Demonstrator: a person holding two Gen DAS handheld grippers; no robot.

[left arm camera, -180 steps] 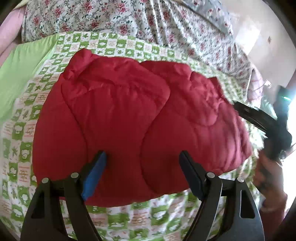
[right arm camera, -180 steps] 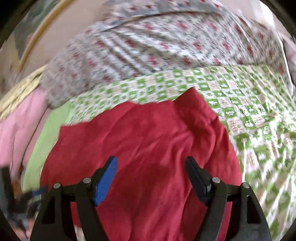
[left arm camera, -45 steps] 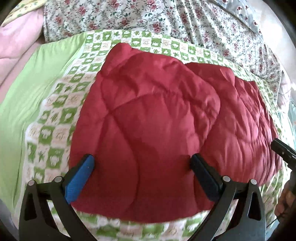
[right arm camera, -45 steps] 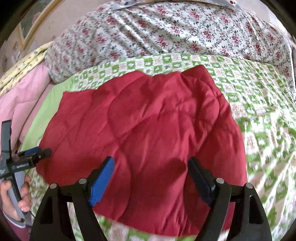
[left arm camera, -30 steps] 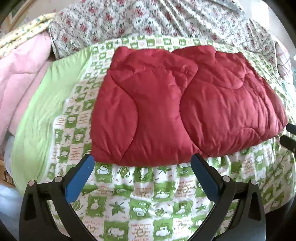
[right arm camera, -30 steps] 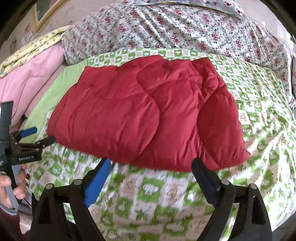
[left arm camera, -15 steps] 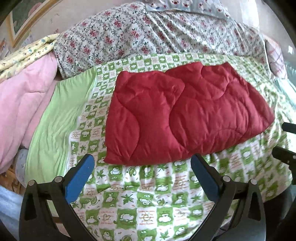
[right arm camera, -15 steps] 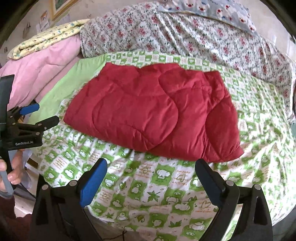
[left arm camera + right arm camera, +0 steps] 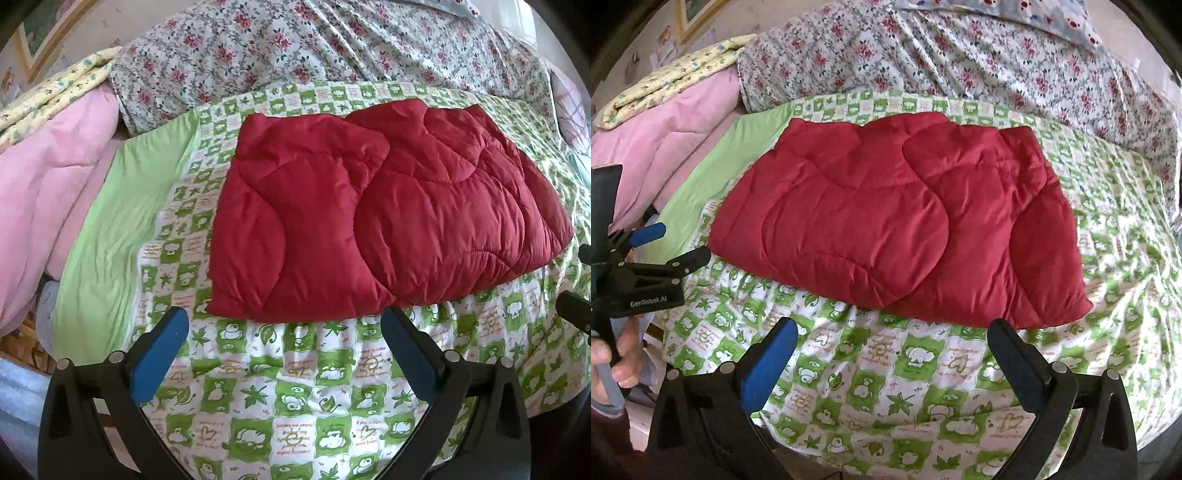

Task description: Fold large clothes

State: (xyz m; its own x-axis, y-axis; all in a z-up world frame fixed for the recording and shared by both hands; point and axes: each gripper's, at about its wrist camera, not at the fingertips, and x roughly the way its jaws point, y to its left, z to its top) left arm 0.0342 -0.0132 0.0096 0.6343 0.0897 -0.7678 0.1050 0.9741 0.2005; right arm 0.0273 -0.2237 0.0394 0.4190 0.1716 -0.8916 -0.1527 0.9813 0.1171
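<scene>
Bed w/ green-check sheet [image 9: 295, 398], floral quilt [image 9: 295, 48] behind, pink bedding [image 9: 44, 192] left; framed pic [image 9: 690, 11] on wall.

Ahead of the jaws a plain deep-red quilted garment [image 9: 373, 221] lies on a green-and-white checked sheet [image 9: 295, 387]; beyond, a rose-flowered grey-white cover [image 9: 960, 62]; leftward, pink bedding [image 9: 44, 192].
</scene>
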